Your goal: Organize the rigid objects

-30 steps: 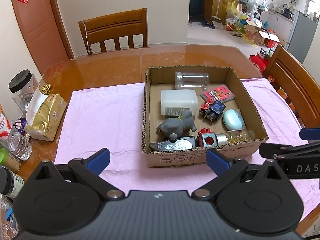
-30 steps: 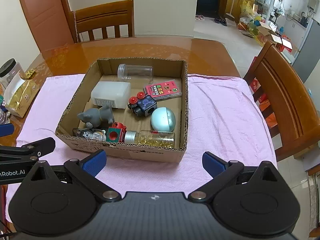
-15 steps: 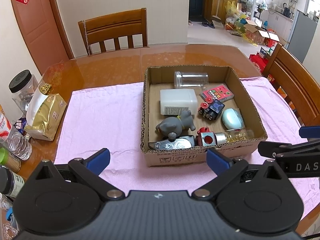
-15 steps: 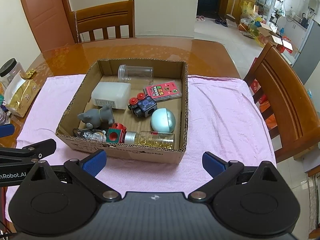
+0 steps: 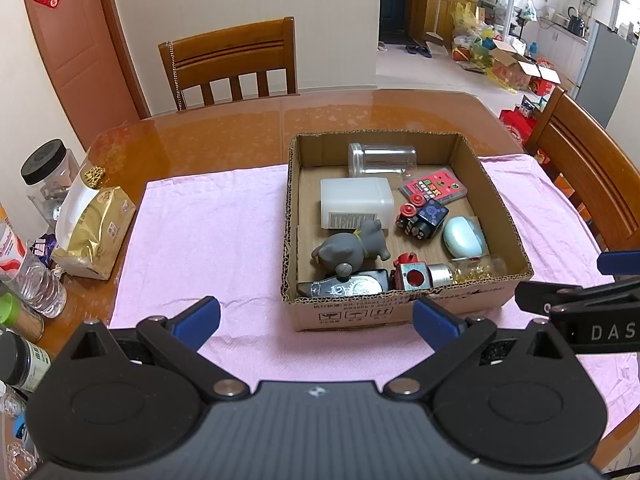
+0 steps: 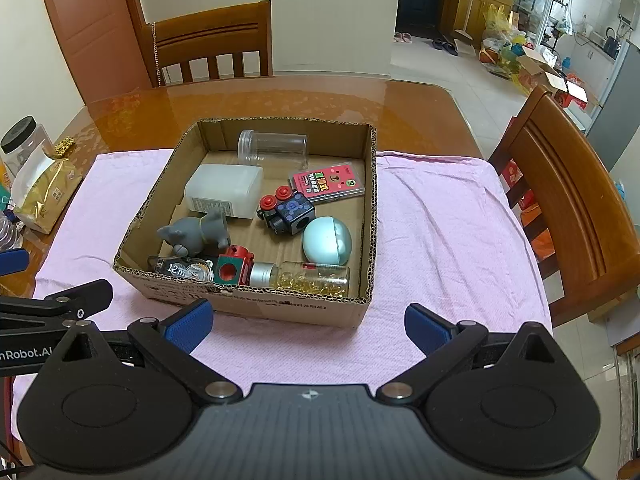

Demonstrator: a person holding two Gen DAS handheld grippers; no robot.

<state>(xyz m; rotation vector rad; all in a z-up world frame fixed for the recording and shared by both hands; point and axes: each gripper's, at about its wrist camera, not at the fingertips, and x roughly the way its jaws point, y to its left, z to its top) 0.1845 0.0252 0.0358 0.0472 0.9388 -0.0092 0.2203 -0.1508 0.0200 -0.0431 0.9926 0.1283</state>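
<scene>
Fig.: Almost no change vs. 1 s ago; only a slight camera drift is noted, so task state is unaltered. Left gripper (image 5: pixel 316 318) and right gripper (image 6: pixel 308 322) are held released, empty, near the cardboard box (image 6: pixel 256 308). Contents, 9 items incl. clear jar (image 6: pixel 274 146), white bottle (image 6: pixel 224 190), grey cat toy (image 6: pixel 196 232), mint case (image 6: pixel 327 239), capsule bottle (image 6: pixel 308 278). Pink cloth (image 5: pixel 208 220) around the box is bare.

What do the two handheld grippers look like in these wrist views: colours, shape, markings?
Both match. The left gripper and right gripper each have a matte black body with two round lobes, black linkage arms on silver pivot pins, blue finger pads and a small white logo at centre. White lettering runs along each one's side: "DAS" on the right, "nRobot.AI" on the left. No cables or sleeves are visible.
</scene>
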